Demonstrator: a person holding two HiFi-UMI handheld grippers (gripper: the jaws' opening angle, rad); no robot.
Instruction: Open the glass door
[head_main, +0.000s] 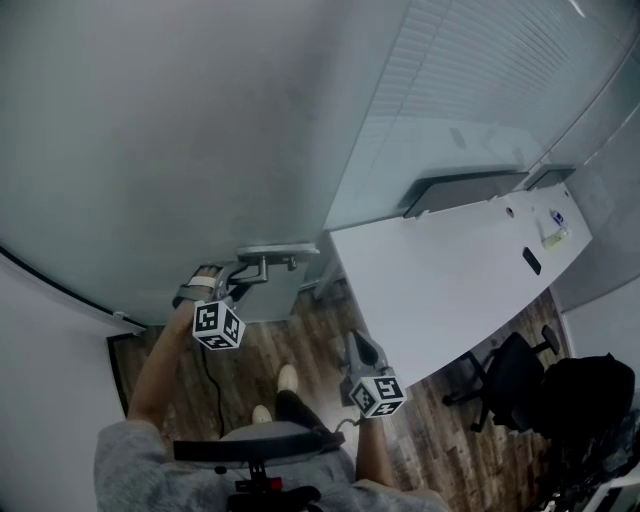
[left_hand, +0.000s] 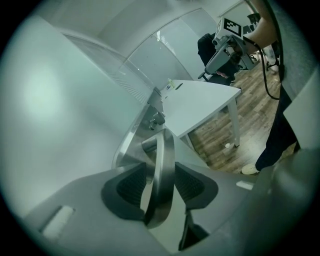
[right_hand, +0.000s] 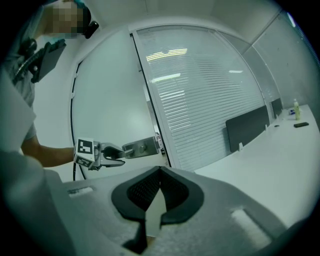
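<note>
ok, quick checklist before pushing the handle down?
1. Grip: ok. The left gripper is shut on the door handle, with the lever between its pads.
2. Spare tool clear: ok. The right gripper has its jaws together, holds nothing, and hangs away from the door.
3. Glass door closed: ok. It looks flush with the frame.
4. Latch or lock state: cannot tell.
5. Swing path: cannot tell. The white desk has a corner close to the handle side, and the swing direction is not visible.

brushed metal door handle (left_hand: 161, 175), frosted glass door (head_main: 180, 140), matt wood-grain floor (head_main: 300, 350).
</note>
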